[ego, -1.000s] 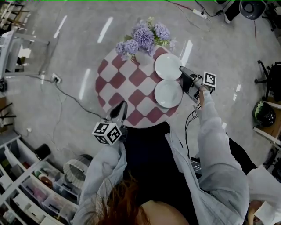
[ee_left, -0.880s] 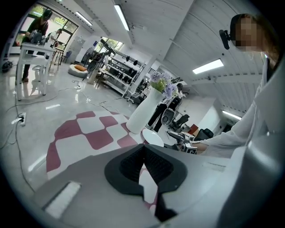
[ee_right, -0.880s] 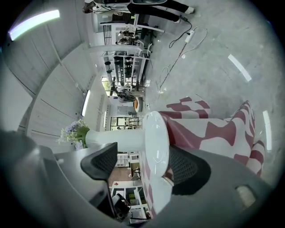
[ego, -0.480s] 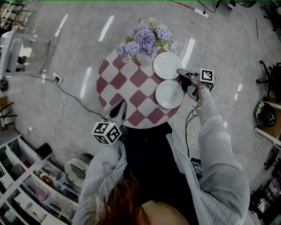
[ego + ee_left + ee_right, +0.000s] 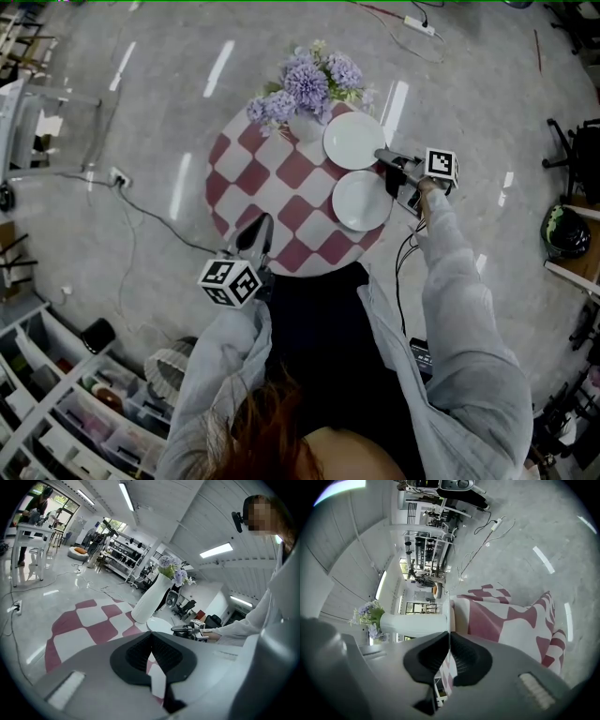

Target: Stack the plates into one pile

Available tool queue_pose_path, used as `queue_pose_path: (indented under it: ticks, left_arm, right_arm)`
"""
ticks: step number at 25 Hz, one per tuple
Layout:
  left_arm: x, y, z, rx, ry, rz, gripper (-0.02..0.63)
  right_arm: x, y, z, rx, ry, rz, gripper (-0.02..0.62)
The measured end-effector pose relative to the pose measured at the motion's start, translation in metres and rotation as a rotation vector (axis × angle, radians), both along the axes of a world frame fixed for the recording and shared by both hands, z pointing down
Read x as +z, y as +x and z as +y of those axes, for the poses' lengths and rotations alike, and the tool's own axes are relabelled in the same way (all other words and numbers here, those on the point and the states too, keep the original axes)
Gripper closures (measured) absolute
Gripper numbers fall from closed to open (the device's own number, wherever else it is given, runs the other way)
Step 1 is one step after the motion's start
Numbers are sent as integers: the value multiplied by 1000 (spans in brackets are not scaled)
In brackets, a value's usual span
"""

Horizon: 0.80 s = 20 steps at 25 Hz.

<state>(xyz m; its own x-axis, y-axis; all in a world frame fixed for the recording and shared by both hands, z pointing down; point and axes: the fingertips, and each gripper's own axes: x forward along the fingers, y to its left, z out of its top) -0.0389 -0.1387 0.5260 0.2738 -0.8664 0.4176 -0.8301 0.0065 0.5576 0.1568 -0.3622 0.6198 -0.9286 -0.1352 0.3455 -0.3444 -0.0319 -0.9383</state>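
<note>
Beside the white flower vase [image 5: 412,623], the fingers of the right gripper [image 5: 380,154] have just pinched the rim of the round white plate [image 5: 353,140]; the second white plate [image 5: 361,200] lies farther from the vase. The fingers of the left gripper [image 5: 260,225] are pressed together, empty.

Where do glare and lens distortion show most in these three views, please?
Head view: long streaks of ceiling light glare on the glossy floor. Left gripper view: strong fisheye bending, black corners, and bright ceiling lights. Right gripper view: the same fisheye, with the scene rolled sideways, so the vase lies horizontal and the checked table curves.
</note>
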Motion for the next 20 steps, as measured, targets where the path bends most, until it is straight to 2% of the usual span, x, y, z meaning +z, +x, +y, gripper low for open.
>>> queue_pose_path:
  ticks: [6, 14, 20]
  left_arm:
    - [4, -7, -6, 45, 16, 6, 595]
    - [-2, -9, -12, 134, 59, 17, 595]
    - [-13, -10, -18, 220, 103, 18, 595]
  right_arm:
    - [-6, 11, 7, 68, 24, 5, 575]
    - [-50, 26, 28, 256, 70, -130, 575]
    - [-89, 33, 50, 348, 138, -183, 575]
